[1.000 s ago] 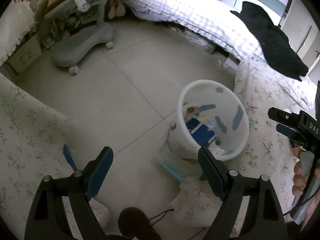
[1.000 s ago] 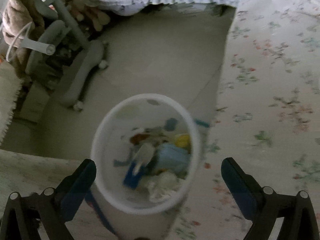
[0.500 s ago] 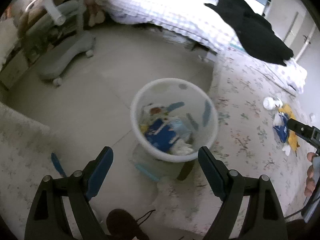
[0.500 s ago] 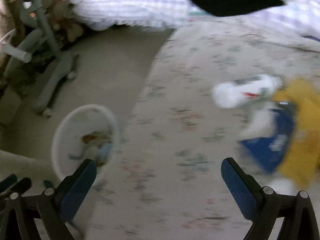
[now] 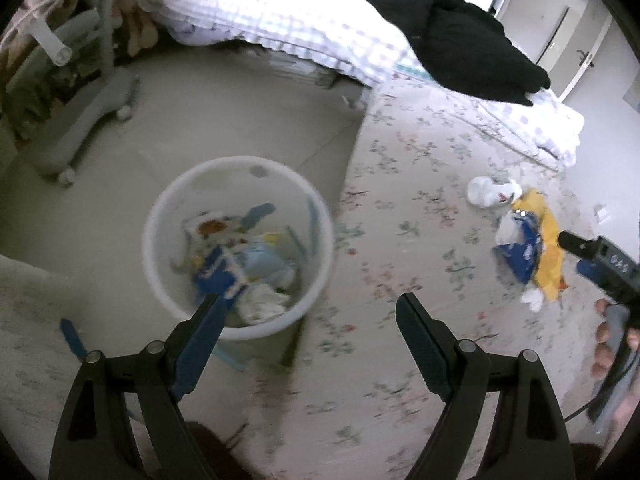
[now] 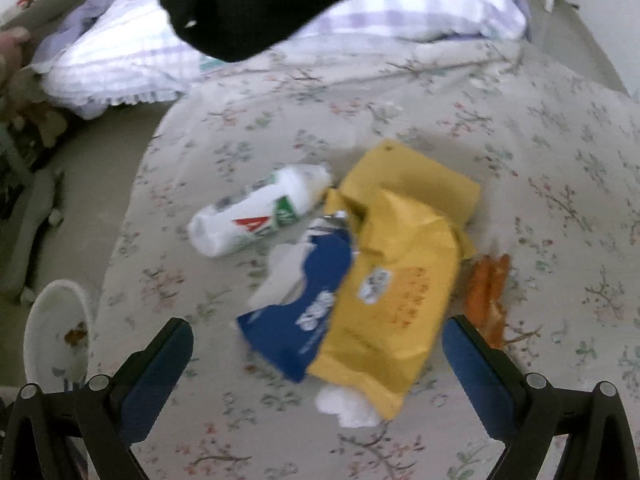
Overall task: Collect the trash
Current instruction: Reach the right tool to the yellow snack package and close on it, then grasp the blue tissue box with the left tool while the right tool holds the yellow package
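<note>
A white trash bin (image 5: 168, 276) with wrappers inside stands on the floor beside the floral bed; its rim shows at the left of the right wrist view (image 6: 40, 332). Trash lies on the bed: a yellow envelope (image 6: 400, 280), a blue torn packet (image 6: 296, 332), a white crumpled bottle (image 6: 256, 216), orange scraps (image 6: 488, 288) and a white tissue (image 6: 344, 408). The pile also shows in the left wrist view (image 5: 528, 240). My right gripper (image 6: 316, 356) is open and empty, just above the pile. My left gripper (image 5: 308, 328) is open and empty, over the bin's near edge.
A floral bedspread (image 6: 540, 160) covers the bed. A checked quilt (image 5: 280, 20) and a black garment (image 5: 460, 40) lie at its far end. A grey chair base (image 5: 80, 128) stands on the tiled floor (image 5: 220, 112) at left.
My right gripper has swung from over the bin to over the trash pile on the bed. My left gripper has shifted right, so the bin now sits at left. Both stay open.
</note>
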A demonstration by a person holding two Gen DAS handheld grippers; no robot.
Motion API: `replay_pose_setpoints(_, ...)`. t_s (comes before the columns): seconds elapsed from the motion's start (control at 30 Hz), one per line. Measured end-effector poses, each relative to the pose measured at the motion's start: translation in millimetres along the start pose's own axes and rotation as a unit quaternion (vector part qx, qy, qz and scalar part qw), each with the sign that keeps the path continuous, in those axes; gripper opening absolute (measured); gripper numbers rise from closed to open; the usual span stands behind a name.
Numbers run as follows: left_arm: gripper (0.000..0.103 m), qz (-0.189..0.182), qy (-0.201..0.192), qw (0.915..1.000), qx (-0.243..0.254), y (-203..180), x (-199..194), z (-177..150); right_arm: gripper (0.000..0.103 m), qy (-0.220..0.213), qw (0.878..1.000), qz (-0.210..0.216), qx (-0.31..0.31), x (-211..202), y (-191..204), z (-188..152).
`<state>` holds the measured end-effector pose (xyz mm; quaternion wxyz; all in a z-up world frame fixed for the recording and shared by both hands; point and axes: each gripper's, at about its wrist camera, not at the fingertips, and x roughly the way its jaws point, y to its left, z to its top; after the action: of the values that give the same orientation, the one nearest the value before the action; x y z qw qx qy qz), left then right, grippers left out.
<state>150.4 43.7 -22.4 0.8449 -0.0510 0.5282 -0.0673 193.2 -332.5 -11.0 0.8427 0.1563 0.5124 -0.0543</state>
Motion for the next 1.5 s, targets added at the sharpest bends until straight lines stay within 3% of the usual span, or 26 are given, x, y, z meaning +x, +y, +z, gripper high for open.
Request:
replay_pose_setpoints(0.37, 0.089, -0.018, 0.016, 0.9993, 0.028, -57.4, 23.8, 6.9, 0.099, 0.038, 0.998, -0.003, 0.053, 37.3, -29.6, 6.6)
replay_pose_setpoints(0.53, 0.089, -0.016, 0.018, 0.9991, 0.036, -69.9, 29.8, 7.7, 0.081, 0.055, 0.996, -0.004, 0.065, 51.0, -34.6, 5.9)
replay_pose_setpoints(0.6, 0.089, -0.019, 0.019, 0.9989, 0.038, -75.4, 30.9, 8.1, 0.059, 0.061, 0.996, -0.005, 0.065, 53.5, -35.1, 5.4)
replay_pose_setpoints(0.73, 0.089, -0.029, 0.015, 0.9983, 0.049, -91.3, 31.7, 9.3, 0.043, 0.054, 0.997, 0.003, 0.063, 42.5, -37.8, 5.2)
replay_pose_setpoints(1.03, 0.089, -0.052, 0.009, 0.992, 0.114, -156.4, 47.2, 11.9, 0.037, 0.014, 0.997, 0.019, 0.067, -2.7, -67.7, 2.9)
replay_pose_setpoints(1.2, 0.089, -0.084, 0.015, 0.9802, 0.179, -203.2, 64.3, 10.1, 0.037, 0.004, 0.995, 0.026, 0.093, -18.3, -100.7, 1.6)
replay_pose_setpoints(1.3, 0.089, -0.082, 0.005, 0.9727, 0.217, -226.0, 73.8, 8.9, 0.037, 0.002, 0.993, 0.029, 0.11, -24.7, -120.8, 0.9)
replay_pose_setpoints(1.5, 0.089, -0.095, 0.005, 0.9675, 0.234, -247.4, 94.0, 10.9, 0.037, 0.001, 0.993, 0.024, 0.111, -32.4, -144.0, 0.4)
